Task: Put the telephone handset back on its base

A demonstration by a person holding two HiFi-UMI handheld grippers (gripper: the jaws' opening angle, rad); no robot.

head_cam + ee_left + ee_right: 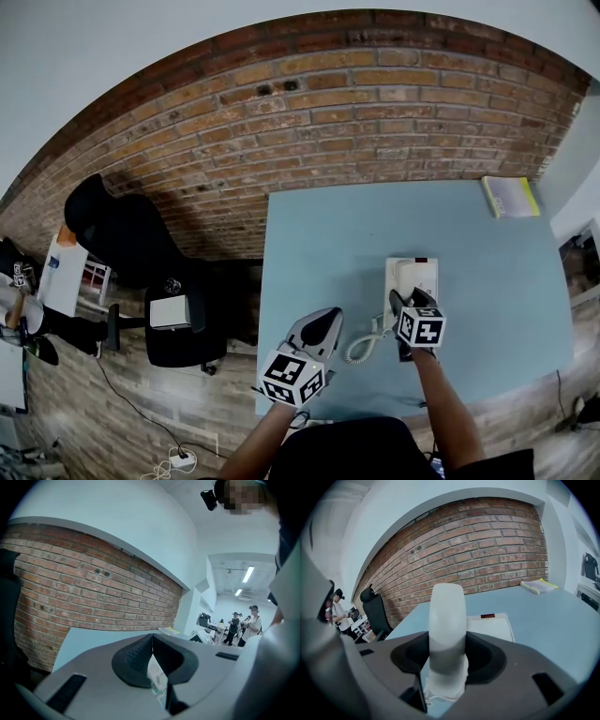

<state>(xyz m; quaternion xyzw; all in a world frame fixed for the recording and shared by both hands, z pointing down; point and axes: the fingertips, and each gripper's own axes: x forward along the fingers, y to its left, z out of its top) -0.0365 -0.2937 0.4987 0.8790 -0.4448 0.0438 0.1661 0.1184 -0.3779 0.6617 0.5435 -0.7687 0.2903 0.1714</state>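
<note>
Brick wall behind a blue table (487, 281) carrying the base (424, 274). The right gripper (411, 302) is clamped on the handset (446, 620) at the base's near left edge. The left gripper (322, 326) is closed and empty. Released off-line, the handset may seat crooked, or the cord (364, 342) may drag it off.

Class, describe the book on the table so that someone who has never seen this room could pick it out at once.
Find the brick wall; the blue table stands before it. The book lies flat in the table's far right corner, by the wall. Its yellow-green cover marks it off from the white phone base and the handset held in the right gripper.
</note>
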